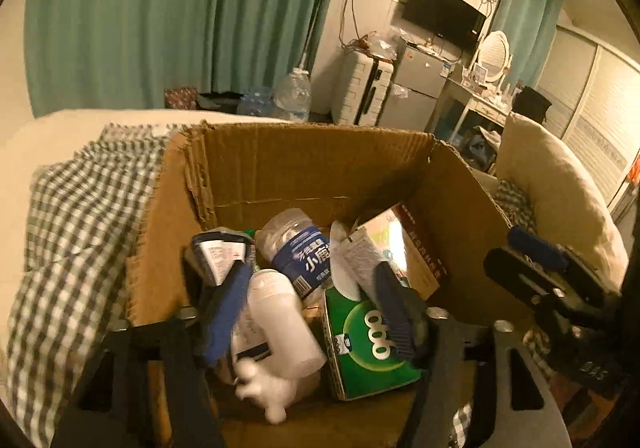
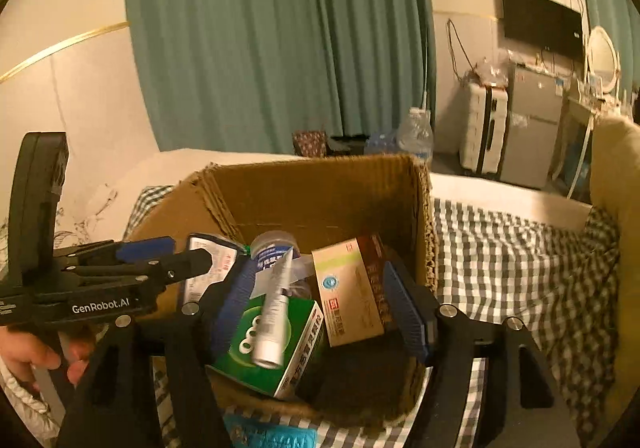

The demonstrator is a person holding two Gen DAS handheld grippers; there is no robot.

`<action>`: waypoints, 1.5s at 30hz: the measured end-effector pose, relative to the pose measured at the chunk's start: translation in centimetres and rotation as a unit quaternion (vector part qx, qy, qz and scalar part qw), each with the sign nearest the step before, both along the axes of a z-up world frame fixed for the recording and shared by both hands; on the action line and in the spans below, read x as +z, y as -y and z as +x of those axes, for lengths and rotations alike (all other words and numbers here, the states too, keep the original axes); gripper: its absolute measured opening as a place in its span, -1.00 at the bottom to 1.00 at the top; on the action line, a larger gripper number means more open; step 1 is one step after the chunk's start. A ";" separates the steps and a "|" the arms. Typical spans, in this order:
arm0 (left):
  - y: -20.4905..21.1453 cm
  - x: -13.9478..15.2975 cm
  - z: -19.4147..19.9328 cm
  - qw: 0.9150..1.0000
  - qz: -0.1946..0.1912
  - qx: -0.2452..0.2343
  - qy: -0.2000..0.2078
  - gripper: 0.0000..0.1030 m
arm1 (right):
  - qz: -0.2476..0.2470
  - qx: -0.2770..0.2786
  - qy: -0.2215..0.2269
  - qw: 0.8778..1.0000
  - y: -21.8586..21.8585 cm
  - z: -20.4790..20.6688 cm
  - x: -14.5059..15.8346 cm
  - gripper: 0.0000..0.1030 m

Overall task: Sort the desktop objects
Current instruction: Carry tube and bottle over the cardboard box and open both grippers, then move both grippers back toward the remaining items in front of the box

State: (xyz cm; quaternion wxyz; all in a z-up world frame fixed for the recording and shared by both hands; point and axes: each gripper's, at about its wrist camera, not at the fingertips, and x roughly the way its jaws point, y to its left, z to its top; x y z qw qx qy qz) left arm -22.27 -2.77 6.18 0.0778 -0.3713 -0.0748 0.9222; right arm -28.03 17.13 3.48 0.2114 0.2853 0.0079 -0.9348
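1. A checked blanket point(image 2: 520, 260) covers the bed, filling the right half of the right wrist view and the left side of the left wrist view.
2. A cardboard box point(image 1: 320, 164) with its top open sits on that blanket, in the middle of both views; its left wall is torn and ragged.
3. The left gripper point(image 1: 312, 312) hangs over the box from the lower edge of its own view. Its blue-padded fingers point(image 1: 224, 312) stand wide apart, pressing on nothing. It also shows at the left edge of the right wrist view, with a hand point(image 2: 36, 352) below it.
4. The right gripper point(image 2: 320, 312) hangs over the box too, fingers spread wide, clamping nothing.
5. A green carton point(image 1: 368, 336) lies in the box, lower centre, just inside the left gripper's right finger.
6. A tan and red carton point(image 2: 352, 288) leans tilted beside it, toward the box's right wall.
7. A clear bottle with a blue label point(image 1: 300, 248) lies on its side behind them, centre of the box.
8. A white bottle point(image 1: 280, 328) lies blurred between the left gripper's fingers, untouched by them.
9. A white tube point(image 2: 276, 312) lies across the green carton, lower centre of the right wrist view, blurred.
10. A small white figure point(image 1: 264, 388), blurred, lies lowest in the left wrist view.
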 end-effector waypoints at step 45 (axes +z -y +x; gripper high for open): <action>0.9 -12.7 13.9 0.990 -0.037 0.074 0.111 0.74 | 0.134 -0.002 0.233 0.963 -1.7 17.5 -11.9 0.31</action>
